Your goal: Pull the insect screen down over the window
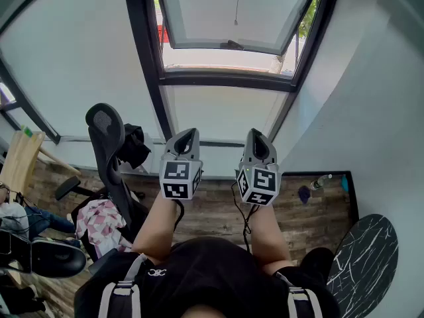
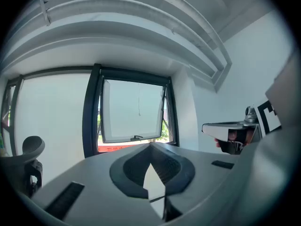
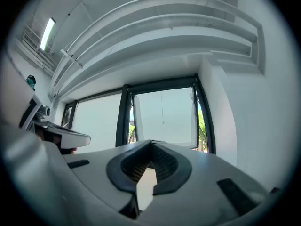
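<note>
A black-framed window (image 1: 228, 35) stands ahead, its lower sash (image 1: 225, 18) tilted open outward with a handle (image 1: 232, 45) at the bottom edge. A thin pull cord (image 1: 236, 5) hangs down in front of the pane; it also shows in the left gripper view as the cord (image 2: 138, 100) and in the right gripper view as the cord (image 3: 162, 108). My left gripper (image 1: 187, 138) and right gripper (image 1: 257, 141) are held side by side below the window, both shut and holding nothing, well short of the cord.
A black office chair (image 1: 109, 151) with clothes stands at the left. The wood floor (image 1: 212, 211) runs to a white wall (image 1: 371, 98) on the right, where a small bottle (image 1: 320, 182) lies and a dark marbled round table (image 1: 368, 260) stands.
</note>
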Demonstrator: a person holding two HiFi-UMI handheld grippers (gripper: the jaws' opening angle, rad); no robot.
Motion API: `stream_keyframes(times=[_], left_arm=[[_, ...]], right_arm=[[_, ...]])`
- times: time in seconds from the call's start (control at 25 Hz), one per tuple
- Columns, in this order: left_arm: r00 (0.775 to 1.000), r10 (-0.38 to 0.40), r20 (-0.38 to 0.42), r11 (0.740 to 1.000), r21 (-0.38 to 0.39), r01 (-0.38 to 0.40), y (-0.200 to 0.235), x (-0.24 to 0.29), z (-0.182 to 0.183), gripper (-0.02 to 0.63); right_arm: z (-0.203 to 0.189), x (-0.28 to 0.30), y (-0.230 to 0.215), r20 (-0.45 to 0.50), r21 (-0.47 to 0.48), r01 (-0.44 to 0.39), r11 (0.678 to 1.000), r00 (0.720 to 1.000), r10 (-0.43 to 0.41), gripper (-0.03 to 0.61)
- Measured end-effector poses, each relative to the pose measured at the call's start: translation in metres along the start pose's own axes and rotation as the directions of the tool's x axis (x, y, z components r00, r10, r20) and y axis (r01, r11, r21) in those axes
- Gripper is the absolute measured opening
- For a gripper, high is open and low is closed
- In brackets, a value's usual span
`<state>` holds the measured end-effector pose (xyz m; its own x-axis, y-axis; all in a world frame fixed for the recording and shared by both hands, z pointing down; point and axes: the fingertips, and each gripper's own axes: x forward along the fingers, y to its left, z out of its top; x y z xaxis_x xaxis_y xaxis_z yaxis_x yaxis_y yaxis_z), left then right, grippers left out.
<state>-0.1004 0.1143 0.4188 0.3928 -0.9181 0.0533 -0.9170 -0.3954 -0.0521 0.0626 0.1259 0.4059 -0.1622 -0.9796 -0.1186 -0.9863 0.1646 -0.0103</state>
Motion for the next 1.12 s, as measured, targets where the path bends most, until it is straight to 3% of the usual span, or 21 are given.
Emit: stream_keyframes(times=[0.32,0.56,1.12], left_arm=[[1.0,-0.017,0.014,1.0,-0.013,0.017,0.003,-0.006,0.003,0.011],[1.0,-0.018,0.022,1.0,0.006,0.018,0.011,-0.014,0.001,0.011],[0.997,-0.064,0.041,0.998,-0.016,0.065,0.056,-0.022,-0.012,0.011]], right_arm=[[0.003,-0.002,0.011,0.001,-0.01,-0.011,1.0,1.0,0.011,0.003],[0.001,-0.007,0.023,0.012,0.042,-0.023,0.999,1.0,0.022,0.003],[-0.007,0.007,0.072,0.004,-0.036,0.028,0.999,1.0,-0.028,0.005]])
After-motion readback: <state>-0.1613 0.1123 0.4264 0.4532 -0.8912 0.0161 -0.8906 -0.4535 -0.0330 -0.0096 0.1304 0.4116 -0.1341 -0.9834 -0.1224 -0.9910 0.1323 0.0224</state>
